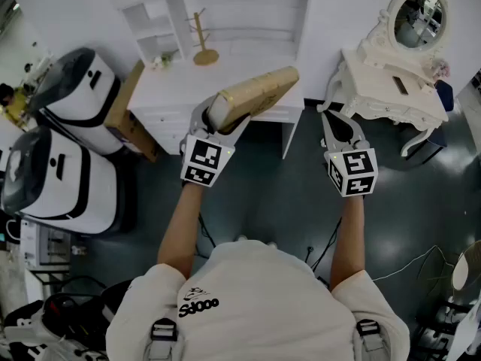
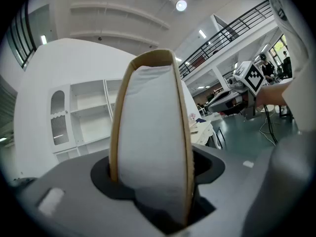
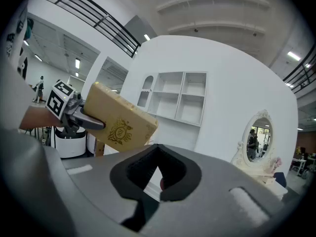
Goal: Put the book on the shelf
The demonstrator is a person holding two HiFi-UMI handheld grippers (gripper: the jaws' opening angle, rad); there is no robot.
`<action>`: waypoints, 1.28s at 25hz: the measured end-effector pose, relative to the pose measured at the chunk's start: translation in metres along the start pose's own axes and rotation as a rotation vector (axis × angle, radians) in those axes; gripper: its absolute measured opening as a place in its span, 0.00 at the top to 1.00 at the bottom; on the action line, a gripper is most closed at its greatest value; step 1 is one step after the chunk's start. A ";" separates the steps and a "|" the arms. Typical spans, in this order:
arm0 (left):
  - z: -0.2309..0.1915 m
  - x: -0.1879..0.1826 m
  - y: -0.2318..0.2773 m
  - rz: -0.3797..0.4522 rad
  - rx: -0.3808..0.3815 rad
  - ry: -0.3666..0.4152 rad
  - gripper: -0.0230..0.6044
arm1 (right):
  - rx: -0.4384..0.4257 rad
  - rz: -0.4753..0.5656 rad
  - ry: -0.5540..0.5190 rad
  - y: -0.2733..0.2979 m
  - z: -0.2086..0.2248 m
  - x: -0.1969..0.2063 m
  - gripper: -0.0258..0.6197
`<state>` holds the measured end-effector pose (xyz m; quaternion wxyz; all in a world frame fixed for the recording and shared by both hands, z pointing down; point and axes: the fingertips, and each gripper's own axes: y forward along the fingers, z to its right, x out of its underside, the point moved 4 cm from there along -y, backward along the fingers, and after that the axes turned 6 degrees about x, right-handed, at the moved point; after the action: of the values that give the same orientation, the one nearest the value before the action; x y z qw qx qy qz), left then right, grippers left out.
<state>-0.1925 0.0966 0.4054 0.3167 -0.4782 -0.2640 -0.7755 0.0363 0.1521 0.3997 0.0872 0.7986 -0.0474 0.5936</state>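
Observation:
A thick tan book [image 1: 254, 95] with a gold emblem on its cover is held tilted up over the white desk [image 1: 169, 89], in front of the white shelf unit [image 1: 233, 13]. My left gripper [image 1: 218, 120] is shut on the book's near end. In the left gripper view the book [image 2: 153, 132] stands on end between the jaws, pages toward the camera, and the shelf [image 2: 89, 120] shows behind it. My right gripper [image 1: 335, 123] hovers to the right over the dark floor, shut with nothing in it. From the right gripper [image 3: 155, 176] I see the book [image 3: 121, 125] and the empty shelf [image 3: 180, 102].
A wooden mug tree [image 1: 203, 42] stands on the desk near the shelf. A white vanity table with an oval mirror [image 1: 391, 74] is at the right. Two white and black machines [image 1: 64, 134] and a cardboard piece [image 1: 124, 119] stand at the left. Cables lie on the floor.

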 end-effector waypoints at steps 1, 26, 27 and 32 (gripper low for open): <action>0.001 0.000 0.001 -0.001 -0.003 -0.002 0.45 | 0.000 0.002 0.004 -0.001 0.002 0.000 0.96; 0.032 0.009 0.067 -0.056 -0.038 -0.037 0.45 | -0.045 0.003 0.112 0.018 0.071 0.046 0.96; 0.029 0.013 0.073 -0.055 -0.037 -0.043 0.45 | -0.046 0.000 0.112 0.025 0.073 0.049 0.96; 0.002 0.032 0.115 -0.059 -0.033 -0.072 0.45 | -0.047 -0.019 0.102 0.072 0.091 0.055 0.96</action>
<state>-0.1167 0.0148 0.4482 0.2761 -0.5031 -0.2762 -0.7710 0.1246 0.0652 0.4333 0.1139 0.7655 -0.0491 0.6313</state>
